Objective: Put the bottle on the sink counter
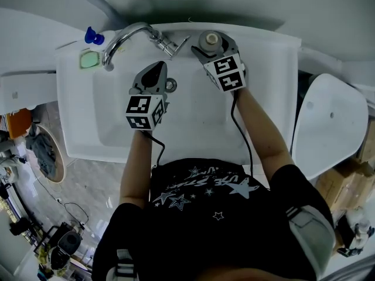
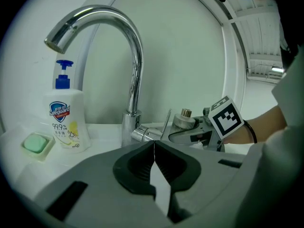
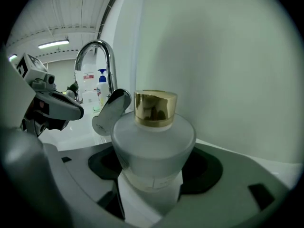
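A frosted glass bottle [image 1: 210, 40] with a gold cap [image 3: 154, 108] stands upright at the back of the white sink counter [image 1: 266, 48], just right of the faucet lever [image 1: 176, 44]. My right gripper [image 1: 212, 45] is shut on the bottle, with its pads against both sides of the body [image 3: 153, 146]; the bottle's base is hidden by the jaws. The left gripper view also catches the bottle [image 2: 184, 119] and the right gripper [image 2: 191, 133]. Over the basin near the drain [image 1: 170, 85], my left gripper [image 1: 157, 69] hangs shut and empty, its jaws meeting in a line [image 2: 154, 148].
A chrome faucet [image 1: 125, 36] arches over the basin at the back. Left of it stand a pump soap dispenser [image 2: 64, 120] and a green soap bar [image 1: 89, 60] in a dish. A white toilet [image 1: 328, 127] sits right of the sink. The wall rises close behind the counter.
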`<state>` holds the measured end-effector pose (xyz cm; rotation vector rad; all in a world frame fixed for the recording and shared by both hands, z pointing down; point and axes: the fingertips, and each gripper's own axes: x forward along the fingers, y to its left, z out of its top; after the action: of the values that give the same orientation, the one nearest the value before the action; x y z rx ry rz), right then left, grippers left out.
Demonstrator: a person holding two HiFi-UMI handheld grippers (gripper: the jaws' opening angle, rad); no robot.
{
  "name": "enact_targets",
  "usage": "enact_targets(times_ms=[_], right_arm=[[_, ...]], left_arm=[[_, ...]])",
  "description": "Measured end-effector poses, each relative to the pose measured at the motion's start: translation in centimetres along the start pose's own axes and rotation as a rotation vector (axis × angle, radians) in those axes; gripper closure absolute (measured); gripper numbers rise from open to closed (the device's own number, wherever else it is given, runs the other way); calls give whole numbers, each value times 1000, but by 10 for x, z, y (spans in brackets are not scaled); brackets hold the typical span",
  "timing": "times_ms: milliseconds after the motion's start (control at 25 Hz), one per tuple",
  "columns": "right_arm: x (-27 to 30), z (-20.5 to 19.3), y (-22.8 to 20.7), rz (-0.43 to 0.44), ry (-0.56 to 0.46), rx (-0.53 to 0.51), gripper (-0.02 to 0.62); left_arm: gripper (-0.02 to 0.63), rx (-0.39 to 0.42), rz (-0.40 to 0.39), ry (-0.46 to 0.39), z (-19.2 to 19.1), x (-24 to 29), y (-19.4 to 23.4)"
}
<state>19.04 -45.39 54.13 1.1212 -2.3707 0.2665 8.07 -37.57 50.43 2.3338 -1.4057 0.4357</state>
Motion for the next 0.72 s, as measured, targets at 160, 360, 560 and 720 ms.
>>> enact_targets(times_ms=[160,360,560,720], right_arm=[[8,-2,1,3,7,-13,265],[11,-3,2,-12,4,-51,265],[12,-8,3,-35,17,-61,265],[11,-10,5,-55,27,-99,265]], left_arm=[[597,10,6,8,-2,1,3],[597,22,1,18,-6,1,3],[597,1,-2,20,-10,0,2],[597,0,-2,16,-9,-4,1]])
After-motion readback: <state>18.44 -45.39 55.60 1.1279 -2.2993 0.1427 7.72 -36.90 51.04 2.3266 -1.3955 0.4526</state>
